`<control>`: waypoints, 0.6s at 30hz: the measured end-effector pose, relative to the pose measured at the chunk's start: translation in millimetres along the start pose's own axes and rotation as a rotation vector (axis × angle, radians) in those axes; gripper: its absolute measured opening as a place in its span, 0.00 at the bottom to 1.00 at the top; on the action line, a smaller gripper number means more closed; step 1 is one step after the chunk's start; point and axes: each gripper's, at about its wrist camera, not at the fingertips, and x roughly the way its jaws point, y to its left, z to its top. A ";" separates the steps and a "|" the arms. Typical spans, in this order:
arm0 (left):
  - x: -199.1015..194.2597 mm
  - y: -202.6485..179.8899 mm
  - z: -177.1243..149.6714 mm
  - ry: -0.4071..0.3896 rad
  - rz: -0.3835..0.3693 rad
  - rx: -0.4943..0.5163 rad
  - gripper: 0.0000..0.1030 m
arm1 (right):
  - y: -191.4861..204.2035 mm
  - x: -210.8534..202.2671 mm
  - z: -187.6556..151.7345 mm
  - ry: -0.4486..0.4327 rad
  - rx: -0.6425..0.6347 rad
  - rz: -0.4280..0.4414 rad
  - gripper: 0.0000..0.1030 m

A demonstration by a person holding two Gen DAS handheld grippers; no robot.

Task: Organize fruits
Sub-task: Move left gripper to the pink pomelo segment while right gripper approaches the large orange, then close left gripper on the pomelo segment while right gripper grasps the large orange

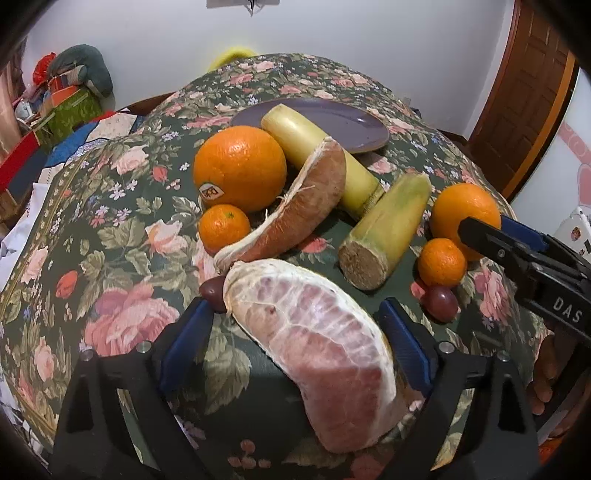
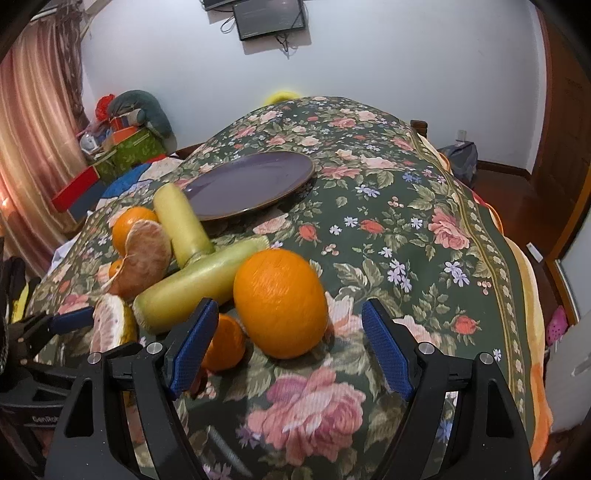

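Two cameras, and each gives you something the other lacks. Your left gripper (image 1: 295,332) has its jaws apart with a peeled pomelo wedge (image 1: 317,347) lying between the blue pads on the floral cloth (image 1: 122,306); whether the pads touch it you cannot tell. Only this left view shows you the dark grape (image 1: 213,293) tucked at the wedge's far tip, a second grape (image 1: 440,302) below the small mandarin (image 1: 441,262), the other mandarin (image 1: 224,228) and the sticker on the big orange (image 1: 240,168). A second pomelo wedge (image 1: 295,210) leans across two sugarcane pieces (image 1: 317,155) (image 1: 384,232).

Your right gripper (image 2: 286,343) is also spread wide, with the right-hand orange (image 2: 280,302) sitting between its pads, touching neither. Only this right view gives you the whole purple plate (image 2: 251,184), bare, beyond the fruit pile, since the left view has cane lying in front of it. It also shows the wall screen (image 2: 269,16) and the curtain (image 2: 33,147)
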 end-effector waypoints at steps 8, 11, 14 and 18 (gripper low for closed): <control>3.4 4.4 3.8 -0.011 -0.010 0.017 0.88 | -6.5 13.5 3.6 0.032 0.038 0.046 0.58; 3.0 5.4 4.7 0.000 -0.016 0.016 0.88 | -6.5 15.5 2.5 0.040 0.048 0.068 0.49; 1.1 7.9 5.2 0.018 -0.027 0.000 0.88 | -5.7 11.8 1.2 0.036 0.050 0.069 0.49; -6.7 9.3 0.8 0.031 -0.032 -0.014 0.88 | -6.3 4.8 0.2 0.031 0.057 0.057 0.49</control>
